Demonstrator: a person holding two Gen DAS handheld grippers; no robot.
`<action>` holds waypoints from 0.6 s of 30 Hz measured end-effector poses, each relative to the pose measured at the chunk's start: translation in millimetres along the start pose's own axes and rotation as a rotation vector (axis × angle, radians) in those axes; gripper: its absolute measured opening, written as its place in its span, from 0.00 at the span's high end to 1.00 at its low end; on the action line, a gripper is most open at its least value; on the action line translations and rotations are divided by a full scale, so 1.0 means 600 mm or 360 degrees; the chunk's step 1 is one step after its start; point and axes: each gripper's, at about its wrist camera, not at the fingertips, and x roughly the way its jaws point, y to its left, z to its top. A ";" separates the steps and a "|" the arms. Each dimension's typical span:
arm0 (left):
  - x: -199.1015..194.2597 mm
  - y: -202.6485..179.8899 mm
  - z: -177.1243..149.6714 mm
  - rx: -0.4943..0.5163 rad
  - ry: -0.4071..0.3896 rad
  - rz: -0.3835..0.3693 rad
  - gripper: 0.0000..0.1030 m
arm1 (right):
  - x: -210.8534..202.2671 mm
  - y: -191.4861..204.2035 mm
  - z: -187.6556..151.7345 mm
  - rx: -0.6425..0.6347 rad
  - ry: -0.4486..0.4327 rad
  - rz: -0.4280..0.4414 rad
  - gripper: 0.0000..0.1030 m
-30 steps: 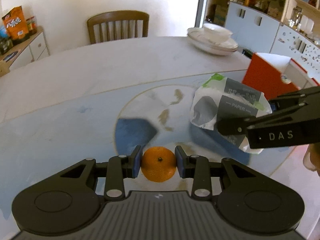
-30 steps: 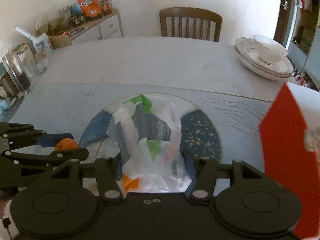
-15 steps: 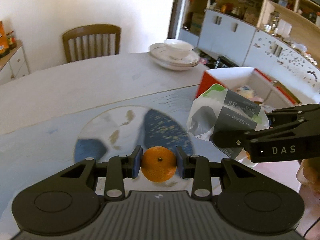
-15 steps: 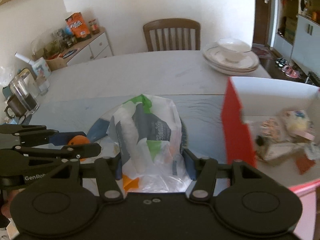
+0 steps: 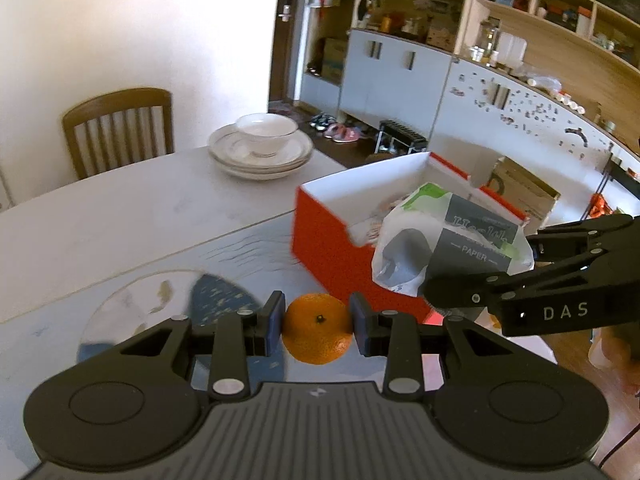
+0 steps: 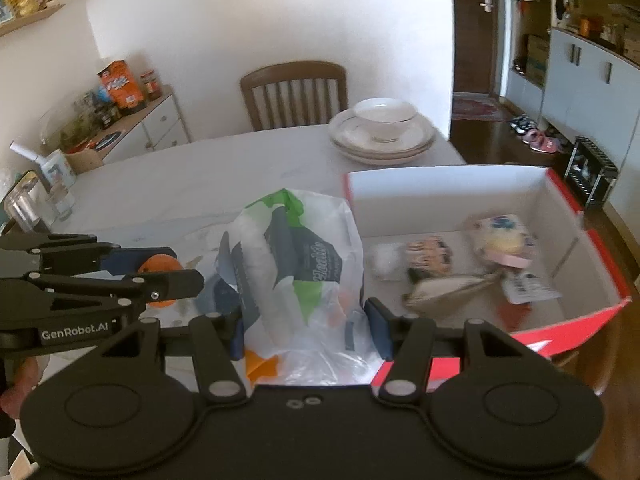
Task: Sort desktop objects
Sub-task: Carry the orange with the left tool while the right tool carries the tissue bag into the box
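One tissue pack [image 6: 298, 276] was held clamped in the right tool [image 6: 306, 328], carried above the surface [image 6: 208, 172] with the one red box [image 6: 560, 320] lying open just to its right; the right tool was judged nearer the box. One orange [image 5: 317, 329] was gripped in the left tool [image 5: 317, 330], further left. Several items, too blurred to count, were seen inside the box.
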 end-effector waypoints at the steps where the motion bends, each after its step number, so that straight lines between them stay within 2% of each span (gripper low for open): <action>1: 0.004 -0.008 0.004 0.0010 -0.0001 -0.0007 0.67 | -0.003 -0.011 0.001 0.0008 -0.0004 -0.0008 0.45; 18: 0.106 -0.150 0.063 0.0152 0.0045 -0.0087 0.67 | -0.020 -0.194 0.027 0.0071 -0.0041 -0.0105 0.45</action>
